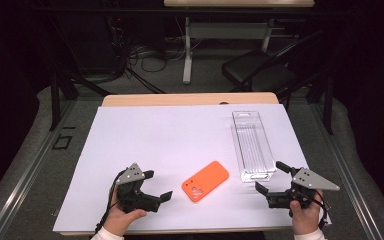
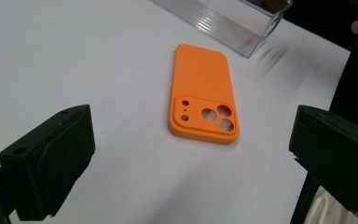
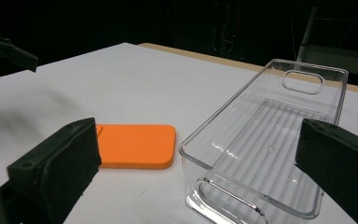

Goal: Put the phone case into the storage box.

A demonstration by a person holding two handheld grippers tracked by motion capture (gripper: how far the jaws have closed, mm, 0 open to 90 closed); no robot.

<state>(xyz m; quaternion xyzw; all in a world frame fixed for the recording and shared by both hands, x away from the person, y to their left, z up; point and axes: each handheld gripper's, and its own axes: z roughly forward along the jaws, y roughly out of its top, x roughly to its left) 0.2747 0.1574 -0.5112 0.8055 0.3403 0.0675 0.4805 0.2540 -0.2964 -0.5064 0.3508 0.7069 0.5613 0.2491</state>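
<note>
Orange phone case (image 1: 206, 180) lies flat between the wide-open, empty left gripper (image 1: 159, 185) and right gripper (image 1: 271, 177).

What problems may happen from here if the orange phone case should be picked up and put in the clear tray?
The orange phone case lies flat, camera side up, on the smooth white table cover; the open left claw may only push it along instead of gripping its thin edge.

The clear tray is narrow and looks light. The open right claw sits close to its near end, so a small bump could shift it.
</note>
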